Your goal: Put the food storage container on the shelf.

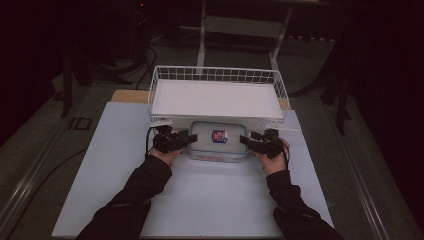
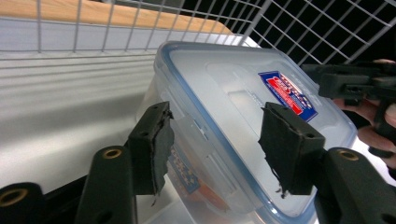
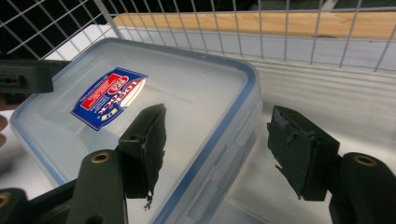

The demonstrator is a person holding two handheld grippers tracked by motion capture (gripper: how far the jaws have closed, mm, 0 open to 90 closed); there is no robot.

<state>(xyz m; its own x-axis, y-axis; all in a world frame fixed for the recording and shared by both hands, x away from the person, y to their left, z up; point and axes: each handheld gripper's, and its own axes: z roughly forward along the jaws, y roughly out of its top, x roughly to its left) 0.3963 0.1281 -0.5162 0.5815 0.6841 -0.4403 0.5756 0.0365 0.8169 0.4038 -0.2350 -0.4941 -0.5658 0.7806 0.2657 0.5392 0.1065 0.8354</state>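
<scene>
Both hand-held grippers (left (image 1: 191, 138), right (image 1: 243, 140)) gape, straddling opposite edges of the lidded container (image 1: 218, 140), just beside the wire basket (image 1: 217, 75).

Right gripper (image 3: 215, 140): jaws stood apart, straddling the near edge of a clear plastic food container (image 3: 187, 98), one pad over the lid, the other beside the wall; contact could not be told. Lid: blue seal rim, red-and-blue label (image 3: 109, 97). Behind: white wire basket (image 3: 261, 32) and wooden board (image 3: 280, 23). Far side: another black gripper (image 3: 23, 79).

Lidded clear container (image 1: 218, 140) before basket (image 1: 165, 75)
</scene>
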